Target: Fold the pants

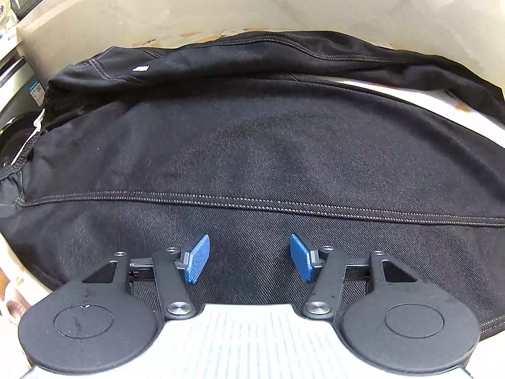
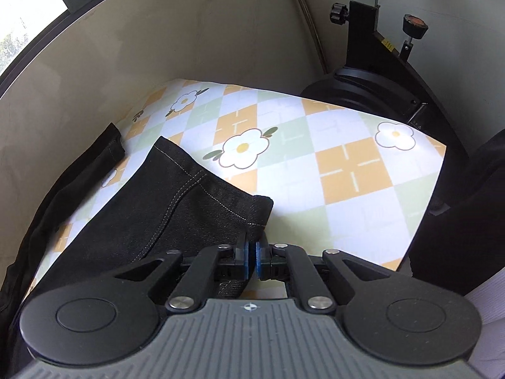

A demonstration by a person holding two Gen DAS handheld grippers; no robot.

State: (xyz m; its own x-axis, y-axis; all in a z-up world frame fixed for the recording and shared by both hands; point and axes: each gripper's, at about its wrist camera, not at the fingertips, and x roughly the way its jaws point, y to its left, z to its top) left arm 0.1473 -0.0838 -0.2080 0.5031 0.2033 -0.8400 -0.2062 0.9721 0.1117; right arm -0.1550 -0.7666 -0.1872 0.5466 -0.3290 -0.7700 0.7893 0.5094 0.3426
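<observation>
While the flat table with its checked flower-print cloth holds everything, the big black denim pants lie spread out long across it, waistband at one end and both legs reaching toward the other end. No fold looks made yet, so nearly all the folding is still to do. Over the middle of the pants, the left gripper hangs with its blue pads apart and nothing between them. Down at the hem, the right gripper is squeezed tight, and it seems to pinch the leg's corner.
</observation>
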